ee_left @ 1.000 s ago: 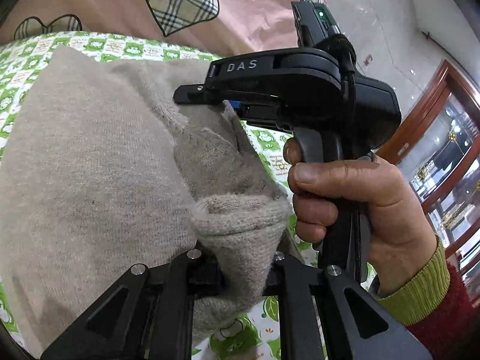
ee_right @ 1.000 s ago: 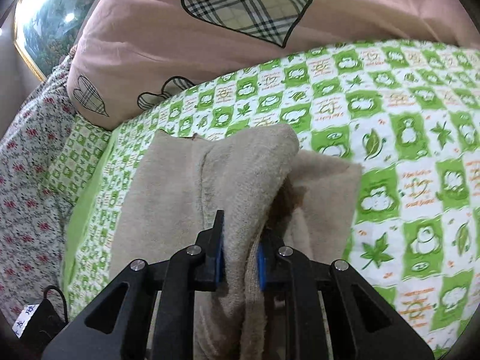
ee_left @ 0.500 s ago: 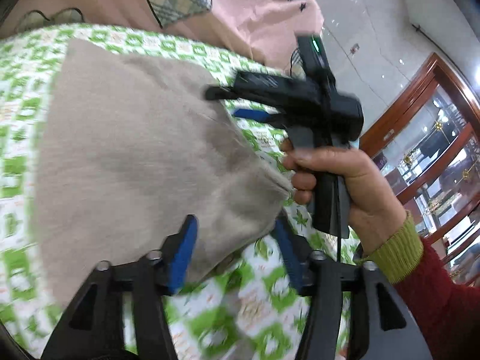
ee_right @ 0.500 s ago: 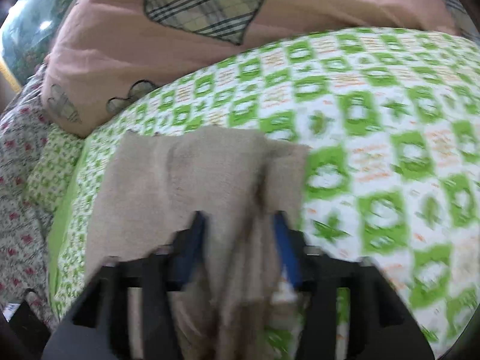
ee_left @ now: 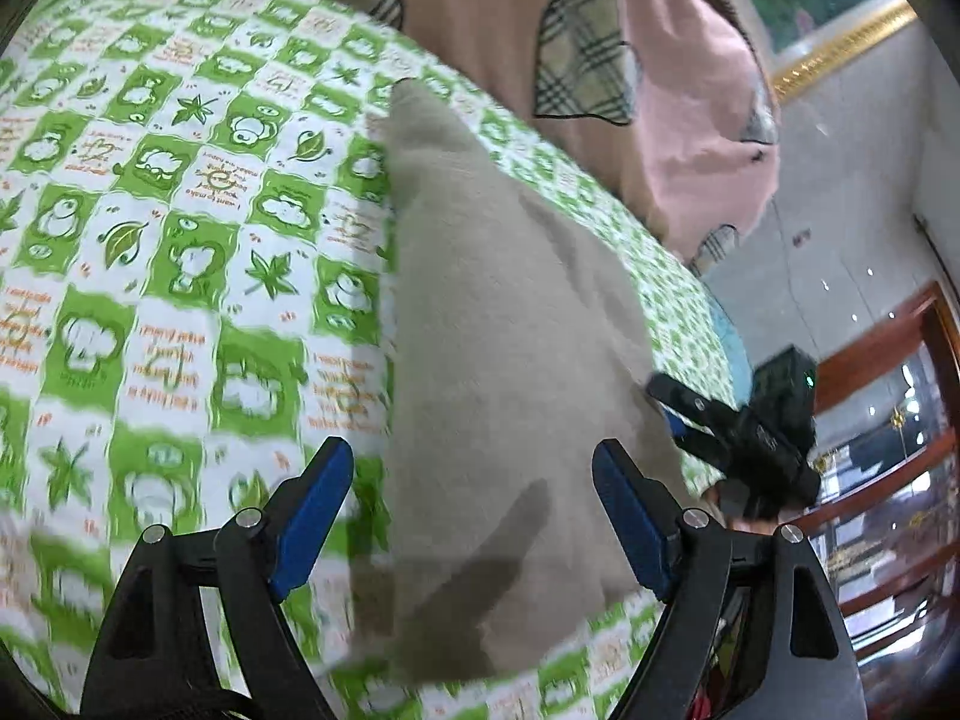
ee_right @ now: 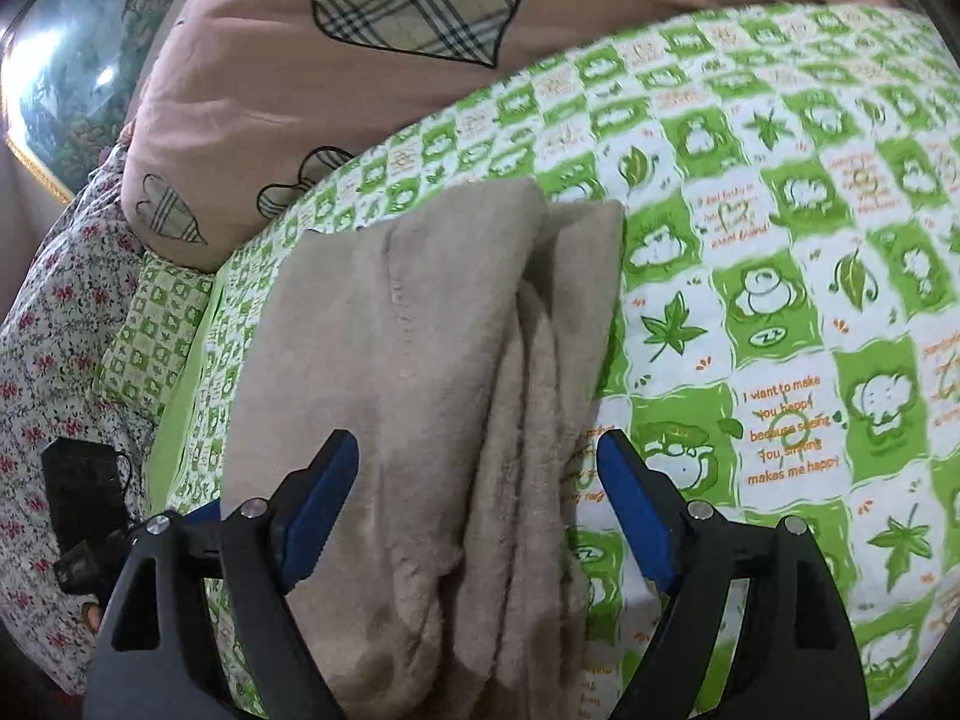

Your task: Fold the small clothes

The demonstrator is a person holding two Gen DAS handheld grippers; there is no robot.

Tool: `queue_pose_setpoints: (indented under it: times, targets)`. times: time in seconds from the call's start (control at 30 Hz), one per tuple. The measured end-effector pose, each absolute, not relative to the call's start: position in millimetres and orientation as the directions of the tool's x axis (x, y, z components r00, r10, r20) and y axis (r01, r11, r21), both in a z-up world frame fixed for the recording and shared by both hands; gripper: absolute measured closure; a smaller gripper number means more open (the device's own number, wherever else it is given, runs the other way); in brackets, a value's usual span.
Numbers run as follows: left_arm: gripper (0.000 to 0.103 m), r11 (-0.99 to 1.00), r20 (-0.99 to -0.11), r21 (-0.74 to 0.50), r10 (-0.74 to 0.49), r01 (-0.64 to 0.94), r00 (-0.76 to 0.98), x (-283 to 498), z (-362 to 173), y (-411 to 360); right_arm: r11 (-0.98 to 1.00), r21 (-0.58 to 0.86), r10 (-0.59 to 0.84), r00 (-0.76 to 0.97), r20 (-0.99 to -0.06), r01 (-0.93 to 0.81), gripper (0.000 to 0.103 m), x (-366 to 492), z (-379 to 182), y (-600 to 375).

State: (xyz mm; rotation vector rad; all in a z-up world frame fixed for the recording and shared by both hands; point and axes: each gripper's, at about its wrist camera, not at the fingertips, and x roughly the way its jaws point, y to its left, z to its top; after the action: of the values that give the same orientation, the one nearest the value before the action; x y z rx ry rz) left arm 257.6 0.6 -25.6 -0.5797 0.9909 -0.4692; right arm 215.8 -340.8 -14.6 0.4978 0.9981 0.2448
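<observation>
A beige knit garment (ee_left: pixel 504 348) lies folded on the green-and-white patterned bed sheet (ee_left: pixel 180 228). In the right wrist view the garment (ee_right: pixel 432 372) shows stacked folded layers along its right edge. My left gripper (ee_left: pixel 474 516) is open and empty, just above the garment's near end. My right gripper (ee_right: pixel 480 510) is open and empty, its blue pads either side of the garment's near end without touching it. The right gripper also shows in the left wrist view (ee_left: pixel 738 432), at the garment's right side, held by a hand.
A pink quilt with plaid hearts (ee_right: pixel 372 60) is piled at the head of the bed. A floral cloth (ee_right: pixel 48 324) and a small black device (ee_right: pixel 78 480) lie left of the sheet. A wooden cabinet (ee_left: pixel 888 468) stands beyond the bed.
Both grippers have opened and let go of the garment, which now lies flat and folded. Both have pulled back from it; the left view has swung to the left.
</observation>
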Motion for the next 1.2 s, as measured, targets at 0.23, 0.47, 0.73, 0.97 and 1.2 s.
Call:
queue_pose_setpoints:
  times: [0.23,0.47,0.73,0.97,1.2]
  targets:
    - [0.020,0.694,-0.621,-0.716,-0.685,0.081,0.381,325.2,-67.3,-24.3,0.829,0.558,0.473,0.492,-0.731,0.032,0.024,229.7,-32.2,-339.2]
    - [0.061,0.698,-0.600,-0.701,-0.688,0.147,0.409,316.1,-49.9,-25.7,0.834,0.552,0.487,0.472,-0.735,0.000,0.070,227.2,-22.7,-313.7]
    - [0.062,0.760,-0.603,-0.634,-0.602,0.143,0.524,222.1,2.4,44.7,0.760,0.630,0.629,0.429,-0.649,-0.161,0.072,202.1,-8.4,-238.9]
    - [0.061,0.790,-0.637,-0.609,-0.539,0.069,0.551,180.2,-3.6,101.1,0.708,0.668,0.700,0.359,-0.618,-0.231,0.072,195.8,-24.0,-172.6]
    - [0.049,0.776,-0.642,-0.630,-0.531,0.015,0.553,173.4,-41.2,119.7,0.741,0.648,0.664,0.345,-0.664,-0.177,0.064,190.8,-48.7,-171.7]
